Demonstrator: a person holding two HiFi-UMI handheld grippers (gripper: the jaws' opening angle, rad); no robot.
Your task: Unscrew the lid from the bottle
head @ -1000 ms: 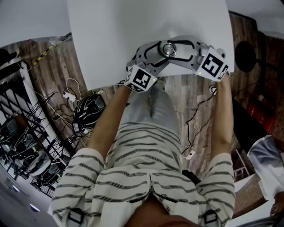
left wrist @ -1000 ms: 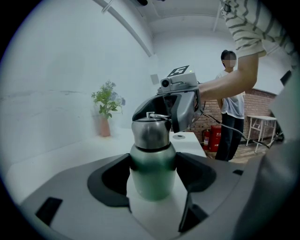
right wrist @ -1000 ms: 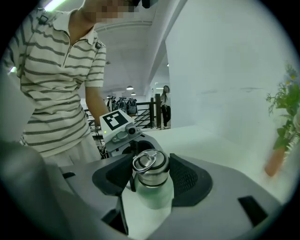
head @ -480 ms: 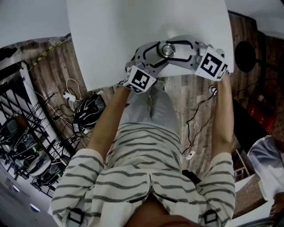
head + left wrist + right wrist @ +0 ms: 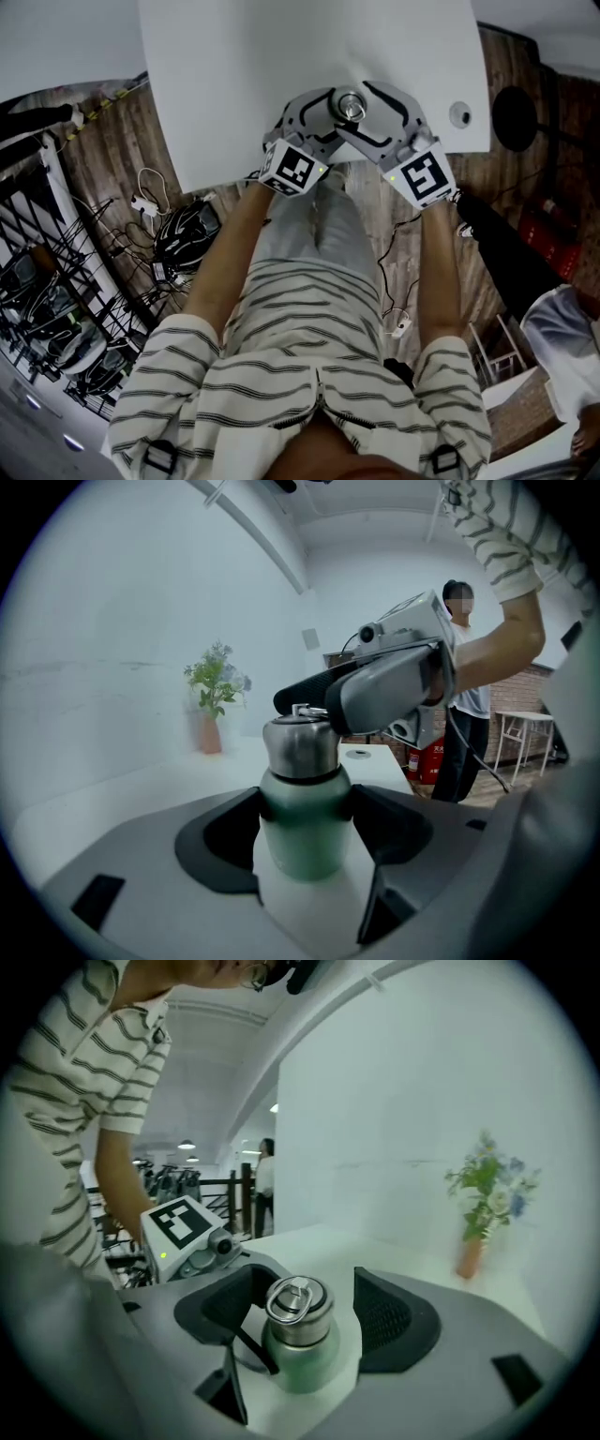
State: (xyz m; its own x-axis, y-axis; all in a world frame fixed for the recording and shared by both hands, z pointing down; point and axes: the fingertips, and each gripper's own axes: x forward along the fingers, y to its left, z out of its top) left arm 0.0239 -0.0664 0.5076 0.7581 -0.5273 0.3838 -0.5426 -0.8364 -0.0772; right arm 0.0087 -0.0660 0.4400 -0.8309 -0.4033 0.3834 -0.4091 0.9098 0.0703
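Bottle (image 5: pixel 298 841) stands upright on the white counter (image 5: pixel 281 56), near the edge closest to us. Its long axis is vertical and the steel lid (image 5: pixel 298 1305) is on top, still seated.

Left tool (image 5: pixel 304 810) is clenched on the green body below the lid, a pad pressing each side. We judge this the anchor that keeps the bottle from spinning.

Right tool (image 5: pixel 306 1307) comes in from the opposite side, higher up, and straddles the lid. Its jaws have just been opening. The lid sits between them, ring handle up, with a clear gap at the far pad. The near pad looks clear too, though from this angle we can't be sure it isn't brushing the steel. We count it released.

Key relation: the lid lies dead centre between the right jaws, at pad height. The right hand is the one placed to turn it. We read this as a re-grip between twists. Next it would close square on the lid, then roll about the vertical axis.
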